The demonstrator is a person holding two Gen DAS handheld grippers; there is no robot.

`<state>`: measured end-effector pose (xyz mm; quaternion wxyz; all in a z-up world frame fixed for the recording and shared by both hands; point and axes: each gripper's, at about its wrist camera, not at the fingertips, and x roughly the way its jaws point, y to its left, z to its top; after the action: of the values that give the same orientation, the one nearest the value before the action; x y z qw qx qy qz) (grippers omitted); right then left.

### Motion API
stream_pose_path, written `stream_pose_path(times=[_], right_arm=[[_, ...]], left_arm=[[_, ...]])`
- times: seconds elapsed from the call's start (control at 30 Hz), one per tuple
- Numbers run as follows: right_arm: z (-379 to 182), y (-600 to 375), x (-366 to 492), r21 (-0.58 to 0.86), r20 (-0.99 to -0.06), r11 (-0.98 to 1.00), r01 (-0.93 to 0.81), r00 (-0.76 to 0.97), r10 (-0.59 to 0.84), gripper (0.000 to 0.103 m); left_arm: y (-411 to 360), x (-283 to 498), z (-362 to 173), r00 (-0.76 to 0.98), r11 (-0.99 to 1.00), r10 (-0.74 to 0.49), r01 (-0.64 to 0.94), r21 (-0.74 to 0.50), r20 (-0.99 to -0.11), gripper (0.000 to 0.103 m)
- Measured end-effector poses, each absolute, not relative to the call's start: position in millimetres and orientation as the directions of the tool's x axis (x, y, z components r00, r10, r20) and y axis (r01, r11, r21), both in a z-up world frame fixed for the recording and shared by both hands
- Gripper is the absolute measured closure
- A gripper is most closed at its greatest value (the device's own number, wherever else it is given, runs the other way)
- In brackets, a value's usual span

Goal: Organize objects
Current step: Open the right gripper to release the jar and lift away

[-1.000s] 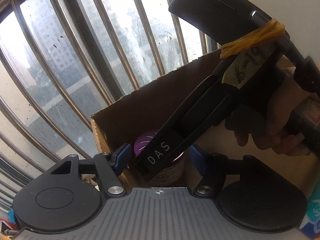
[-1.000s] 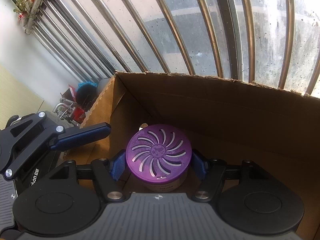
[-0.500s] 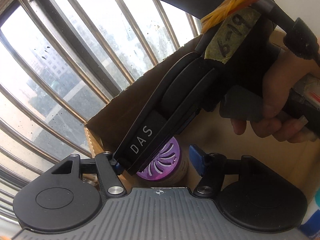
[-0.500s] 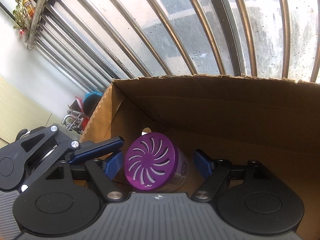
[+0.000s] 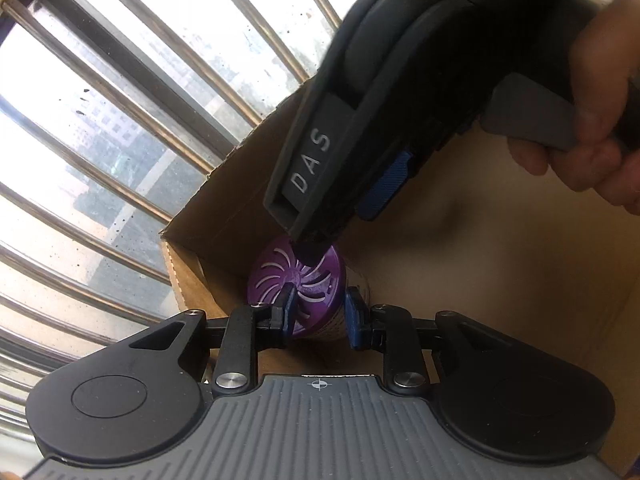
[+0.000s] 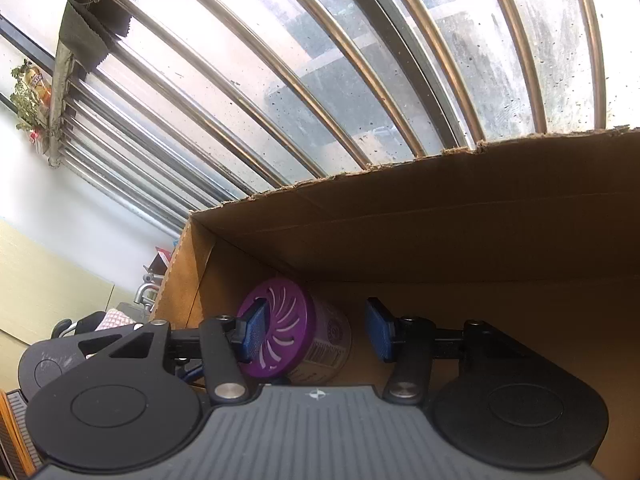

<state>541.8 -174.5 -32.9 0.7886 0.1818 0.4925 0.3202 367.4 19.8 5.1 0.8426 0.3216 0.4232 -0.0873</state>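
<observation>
A jar with a purple slotted lid [image 6: 280, 336] lies on its side in the left corner of a cardboard box [image 6: 440, 220], lid towards me. My right gripper [image 6: 316, 334] hovers over it with its jaws closing; the blue pads [image 6: 380, 334] do not press on the jar. In the left wrist view the same jar [image 5: 280, 276] sits beyond my left gripper [image 5: 320, 314]. Its jaws are closing to a narrow gap with nothing between them. The right gripper [image 5: 348, 216] hangs just above the jar there.
A person's hand [image 5: 592, 148] holds the right gripper's handle. Window bars [image 6: 320, 80] rise straight behind the box's torn back wall [image 5: 224, 168]. Clutter [image 6: 152, 280] stands outside the box on its left.
The right gripper opened off the jar, which tipped from upright onto its side in the box corner. The right jaws then narrowed again. The left jaws drew close together.
</observation>
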Motion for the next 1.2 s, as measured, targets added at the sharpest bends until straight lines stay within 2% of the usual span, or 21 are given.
stream_pose_path(times=[0.27,0.53,0.6,0.7,0.77,0.97,1.2], right_arm=[[-31,-162,538,0.605,-0.659,0.698,-0.384,0.251,0.709,0.050],[-31,-159,535,0.610,-0.663,0.679,-0.408,0.207,0.720,0.050],[-30,-159,535,0.609,-0.662,0.680,-0.408,0.210,0.720,0.050],[-20,-158,532,0.579,-0.655,0.687,-0.438,0.252,0.712,0.050],[-12,-157,529,0.541,-0.658,0.702,-0.463,0.286,0.697,0.049],[21,-161,506,0.463,-0.658,0.741,-0.487,0.371,0.655,0.048],[82,-202,432,0.384,-0.604,0.742,-0.550,0.458,0.652,0.042]], left_arm=[[25,379,17,0.626,0.842,0.151,0.325,0.432,-0.765,0.076],[9,374,30,0.612,0.828,0.210,0.303,0.471,-0.763,0.075],[8,375,34,0.613,0.828,0.201,0.310,0.467,-0.764,0.070],[12,369,48,0.632,0.855,0.115,0.329,0.400,-0.766,0.056],[11,363,58,0.660,0.859,0.112,0.312,0.406,-0.743,0.044],[0,325,93,0.732,0.840,0.097,0.303,0.450,-0.674,0.039],[-6,244,142,0.796,0.903,-0.026,0.279,0.328,-0.604,0.037]])
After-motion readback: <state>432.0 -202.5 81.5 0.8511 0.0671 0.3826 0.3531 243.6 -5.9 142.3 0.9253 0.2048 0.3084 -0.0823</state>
